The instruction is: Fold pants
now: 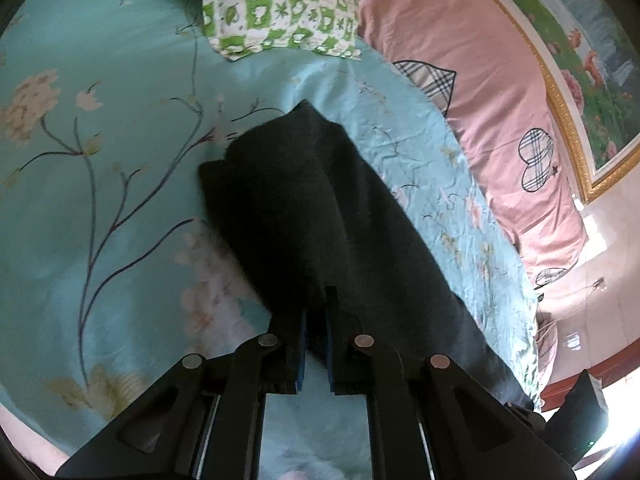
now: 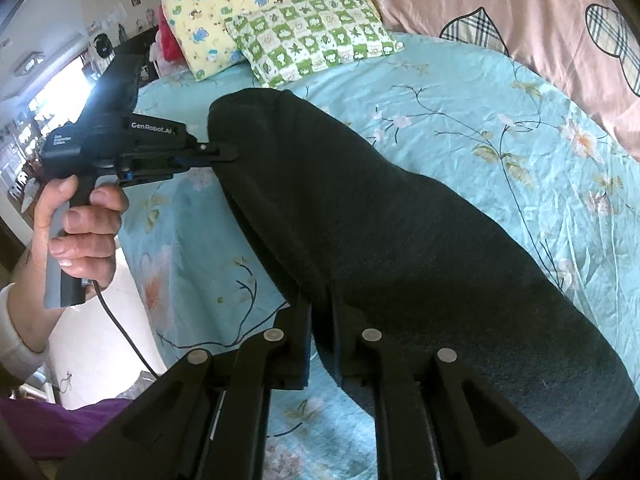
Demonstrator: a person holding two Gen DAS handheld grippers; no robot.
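Black linkage arms fill the bottom of both wrist views. Right gripper (image 2: 322,308): fingers nearly together, a narrow slot between them, with the near edge of the dark pants (image 2: 360,216) pinched in the slot. Cloth rises directly from the finger tips and spreads away to the right of them.

Left gripper (image 1: 316,304), own view: fingers also close to shut, blue pad faces visible on the inner sides, pants (image 1: 312,200) fabric caught between the tips. Same gripper seen from the right wrist (image 2: 224,154): it comes in from the left, tips on the far left edge of the pants, well ahead of the right fingers. A hand (image 2: 80,228) wraps its handle; white sleeve at the wrist, black cable hanging below.

Pants: dark, lying as one long band on the bed's turquoise floral sheet (image 2: 460,112), running from the right fingers up to a rounded far end just beyond the left fingers.

Beyond the pants' far end: green-and-white checked pillow (image 2: 312,36), yellow cartoon-print pillow (image 2: 224,4) behind it. Right of both fingers, past the sheet: pink quilt (image 2: 500,4) with plaid hearts. Gold-framed picture (image 1: 576,92) on the wall, far right in the left view.
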